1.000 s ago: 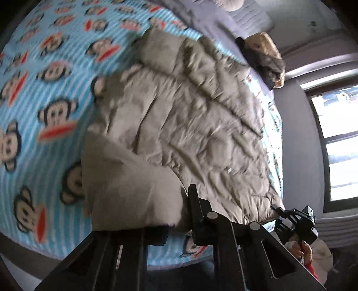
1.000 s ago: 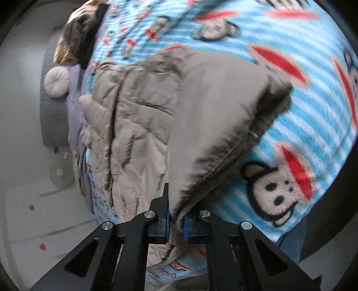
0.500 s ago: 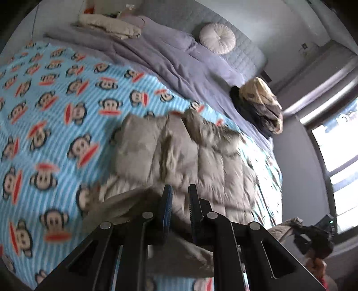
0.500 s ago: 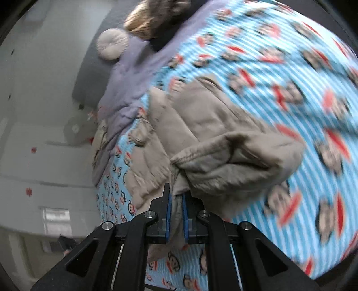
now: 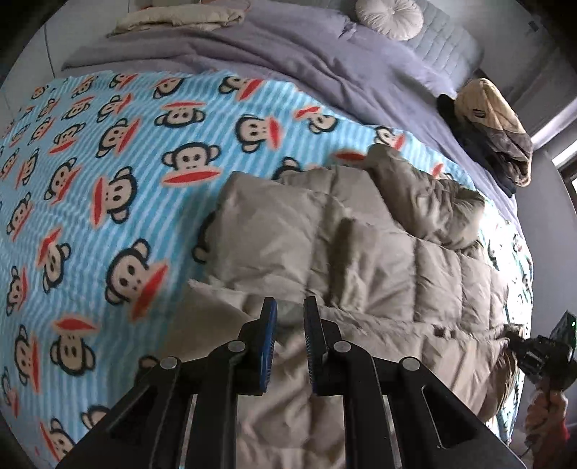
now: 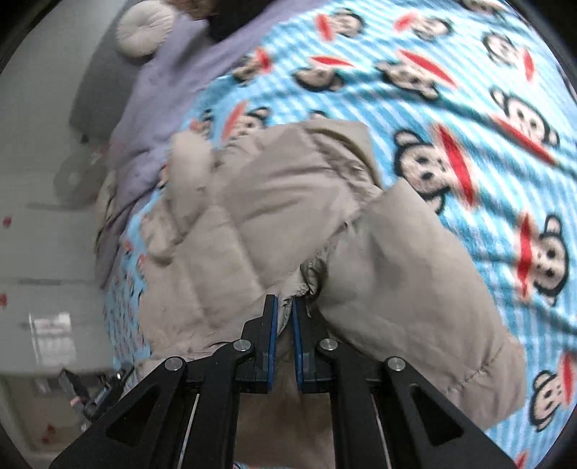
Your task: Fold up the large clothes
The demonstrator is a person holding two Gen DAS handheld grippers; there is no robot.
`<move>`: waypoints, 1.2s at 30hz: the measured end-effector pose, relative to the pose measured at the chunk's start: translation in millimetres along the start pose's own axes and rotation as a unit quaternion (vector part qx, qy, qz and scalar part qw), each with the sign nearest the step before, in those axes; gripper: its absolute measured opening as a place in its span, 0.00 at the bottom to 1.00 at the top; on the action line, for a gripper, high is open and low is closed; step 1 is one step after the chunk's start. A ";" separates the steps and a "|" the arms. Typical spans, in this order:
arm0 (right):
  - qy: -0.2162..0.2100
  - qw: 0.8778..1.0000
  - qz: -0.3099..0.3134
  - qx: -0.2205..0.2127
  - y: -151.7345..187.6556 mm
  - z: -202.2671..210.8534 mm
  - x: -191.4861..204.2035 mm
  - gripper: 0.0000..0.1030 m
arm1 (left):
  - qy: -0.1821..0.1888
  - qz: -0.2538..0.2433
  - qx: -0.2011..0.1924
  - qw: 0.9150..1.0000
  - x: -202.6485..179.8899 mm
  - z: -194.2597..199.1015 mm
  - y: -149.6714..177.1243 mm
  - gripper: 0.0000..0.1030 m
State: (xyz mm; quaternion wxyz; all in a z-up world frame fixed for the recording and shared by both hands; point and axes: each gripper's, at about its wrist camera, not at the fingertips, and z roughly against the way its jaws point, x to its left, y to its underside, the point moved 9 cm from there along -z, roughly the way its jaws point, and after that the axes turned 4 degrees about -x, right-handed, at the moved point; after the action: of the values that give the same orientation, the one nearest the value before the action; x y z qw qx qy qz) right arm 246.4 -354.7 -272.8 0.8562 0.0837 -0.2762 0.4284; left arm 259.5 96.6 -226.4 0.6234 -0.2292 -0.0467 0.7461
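Lying across the near part of a bed, a beige quilted jacket is spread on a blue striped blanket printed with monkey faces, its hem and lower half lifted and doubled back over the rest. The left gripper has its blue-padded jaws drawn close on a fold of the jacket's edge, with fabric bunched between them. The right gripper is clamped nearly shut on another pinch of the same jacket, where gathered cloth and a seam rise from between its pads. In the left wrist view the right gripper shows at the far right edge, held by a hand and touching the jacket's corner. Beyond the blanket lies a lilac duvet, with a round cream cushion against the grey headboard. A folded pale garment rests at the far end of the duvet, and a heap of tan and dark clothes sits at the bed's right edge.
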 end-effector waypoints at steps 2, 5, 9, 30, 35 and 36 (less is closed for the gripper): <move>-0.003 1.000 -0.020 0.002 0.9 -6.2 -7.2 0.08 | 0.002 0.000 -0.003 1.000 8.6 0.8 -6.3 0.28; 0.001 0.999 -0.032 0.001 4.6 -6.3 -10.9 0.09 | -0.004 -0.011 -0.018 1.000 17.2 8.7 -9.9 0.87; 0.021 1.000 -0.017 0.010 7.7 3.5 -8.9 0.09 | 0.008 -0.036 0.020 0.999 21.3 0.8 -1.2 0.87; 0.074 0.988 0.131 -0.016 -3.2 49.8 -36.1 0.08 | 0.132 -0.011 0.042 0.990 14.3 23.4 20.8 0.12; 0.046 0.983 0.154 -0.093 -27.7 98.4 8.8 0.08 | 0.157 -0.011 -0.039 0.987 -2.7 70.7 -32.5 0.12; 0.049 0.981 0.160 -0.101 -37.8 98.5 17.2 0.08 | 0.151 -0.019 -0.056 0.987 -8.0 69.8 -48.3 0.12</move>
State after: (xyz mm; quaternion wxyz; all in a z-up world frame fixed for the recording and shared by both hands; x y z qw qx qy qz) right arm 244.6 -403.7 -177.7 0.7929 -0.0693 -0.2859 0.5337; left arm 276.5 114.5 -144.8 0.6235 -0.3725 0.0021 0.6874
